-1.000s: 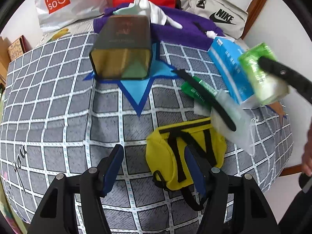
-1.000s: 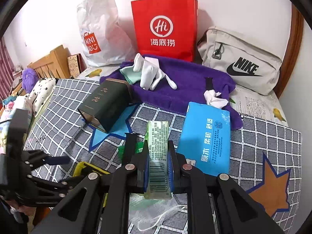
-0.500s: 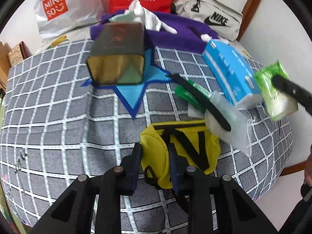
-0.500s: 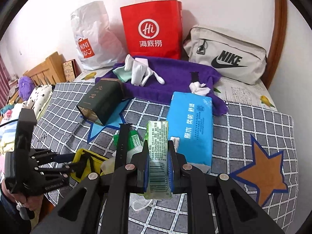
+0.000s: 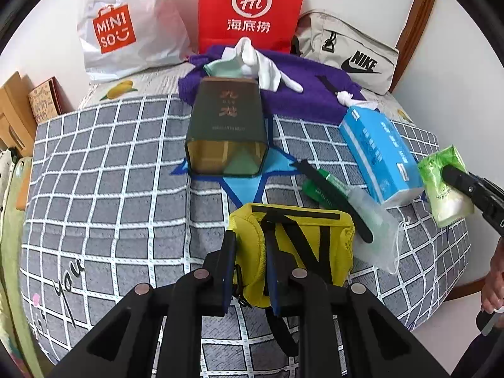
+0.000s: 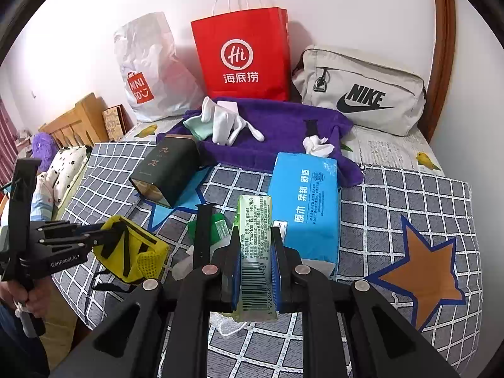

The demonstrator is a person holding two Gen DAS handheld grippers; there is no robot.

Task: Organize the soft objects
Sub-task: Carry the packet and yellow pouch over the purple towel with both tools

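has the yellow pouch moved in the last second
Yes. The yellow pouch, now pinched in the left gripper, has lifted and shifted toward the dark tin.

A bed covered by a grey checked blanket (image 5: 110, 170) (star patches on it) carries a dark green box (image 5: 227, 116) on its side, a blue tissue pack (image 5: 379, 151), a purple towel (image 6: 283, 129), and bags along the wall.

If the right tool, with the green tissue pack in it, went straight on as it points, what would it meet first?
Probably the blue tissue pack just beyond the green tissue pack held in the right tool; depth is uncertain.
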